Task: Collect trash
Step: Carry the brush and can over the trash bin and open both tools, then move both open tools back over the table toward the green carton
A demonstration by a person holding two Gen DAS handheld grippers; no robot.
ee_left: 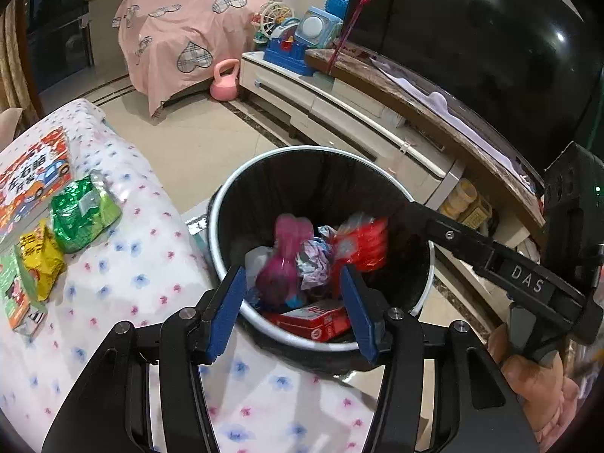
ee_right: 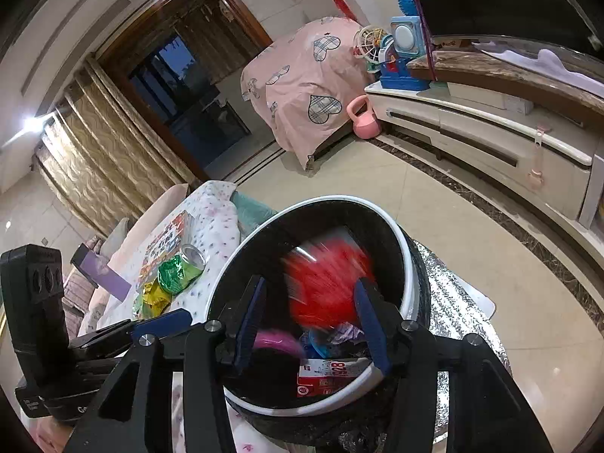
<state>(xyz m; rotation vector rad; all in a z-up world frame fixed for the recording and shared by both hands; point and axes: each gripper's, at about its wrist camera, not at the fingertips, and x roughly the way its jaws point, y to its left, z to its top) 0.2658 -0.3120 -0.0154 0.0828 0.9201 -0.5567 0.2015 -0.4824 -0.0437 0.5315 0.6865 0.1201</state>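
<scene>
Both your hand-held grippers hover over the bin (ee_left: 226,204), off the surface's (ee_left: 143,264) edge. Left hand-held gripper (ee_left: 292,311): jaws apart, empty. Right hand-held gripper (ee_right: 307,322): jaws apart; blurred red wrapper (ee_right: 326,283) between them, inside the bin. Green packet (ee_left: 81,211) and yellow packet (ee_left: 41,255) lie on the surface.

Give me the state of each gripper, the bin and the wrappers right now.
Left gripper: open, empty, over the bin.
Right gripper: open, over the bin.
Bin: upright, lidless, black liner, partly filled.
Red wrapper: motion-blurred, between the right fingers; contact unclear.
Pink wrapper: blurred, inside the bin.
Red box: lying in the bin.
Green wrapper: crumpled, on the table.
Yellow wrapper: crumpled, on the table.
</scene>
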